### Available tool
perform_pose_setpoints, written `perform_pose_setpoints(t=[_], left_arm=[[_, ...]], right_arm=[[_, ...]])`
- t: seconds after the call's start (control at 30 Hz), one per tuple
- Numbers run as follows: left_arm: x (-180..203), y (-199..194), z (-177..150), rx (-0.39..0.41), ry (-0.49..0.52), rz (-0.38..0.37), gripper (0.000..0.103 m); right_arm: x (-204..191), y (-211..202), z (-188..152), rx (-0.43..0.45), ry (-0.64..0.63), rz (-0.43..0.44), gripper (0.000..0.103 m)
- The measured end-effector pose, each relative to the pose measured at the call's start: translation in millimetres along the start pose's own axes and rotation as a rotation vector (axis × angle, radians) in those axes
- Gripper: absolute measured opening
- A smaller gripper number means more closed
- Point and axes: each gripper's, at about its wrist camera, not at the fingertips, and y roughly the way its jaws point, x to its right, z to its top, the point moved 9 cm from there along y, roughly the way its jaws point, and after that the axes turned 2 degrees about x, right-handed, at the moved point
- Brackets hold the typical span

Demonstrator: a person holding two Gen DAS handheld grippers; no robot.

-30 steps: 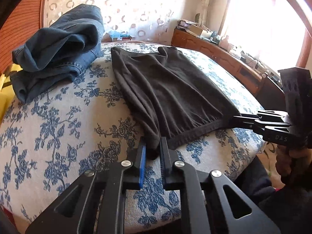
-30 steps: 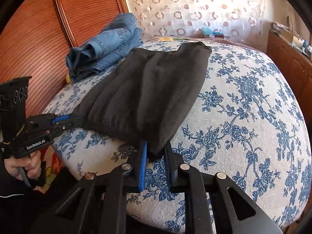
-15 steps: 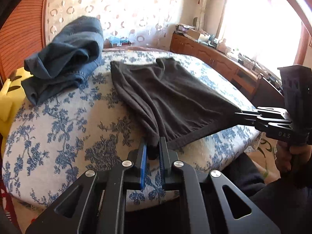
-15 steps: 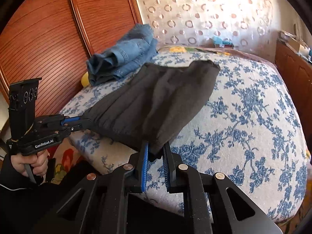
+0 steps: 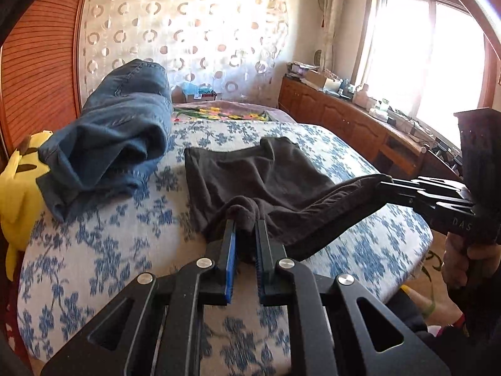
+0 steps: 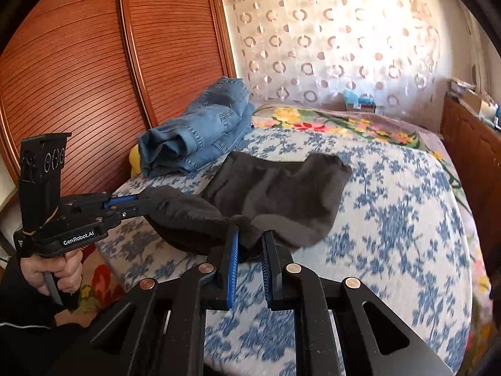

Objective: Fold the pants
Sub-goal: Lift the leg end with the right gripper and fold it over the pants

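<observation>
Dark grey pants [image 5: 260,172] [image 6: 281,185] lie on the bed, their near edge lifted off the cover. My left gripper [image 5: 245,224] is shut on the near left corner of that edge, cloth bunched between its pads. My right gripper [image 6: 250,235] is shut on the near right corner. Each gripper shows in the other's view, the right gripper [image 5: 386,183] at the right and the left gripper [image 6: 142,202] at the left, with the hem hanging taut between them. The far end of the pants rests flat on the bed.
The bed [image 5: 103,250] has a blue-flowered white cover. Folded blue jeans [image 5: 112,134] [image 6: 200,134] lie at its far left, beside a yellow plush toy [image 5: 18,188]. A wooden wardrobe [image 6: 78,78] stands left, a wooden cabinet [image 5: 344,119] right under the window.
Both grippers have risen and lifted the near edge of the pants off the bed. The hem now sags between them, and the pants wrinkle further back.
</observation>
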Motion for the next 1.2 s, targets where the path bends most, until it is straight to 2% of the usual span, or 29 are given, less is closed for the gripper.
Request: perform_pose_setpoints(t=[0.67,0.93,1.2], left_arm=[[-17.8,58.8,60.4,0.008,0.047,0.058,0.012],[-26.6,85.7,78.7,-0.010,0.063,0.109,0.012],[-29.0,97.2,87.3,-0.016,0.091,0.139,0.012]], right_arm=[[44.1,64.8,43.9,0.018,0.061,-0.037,0.013],[62.2,108.4,60.8,-0.017,0.054,-0.065,0.014],[68.3,132.9,68.9,-0.042,0.061,-0.074,0.014]])
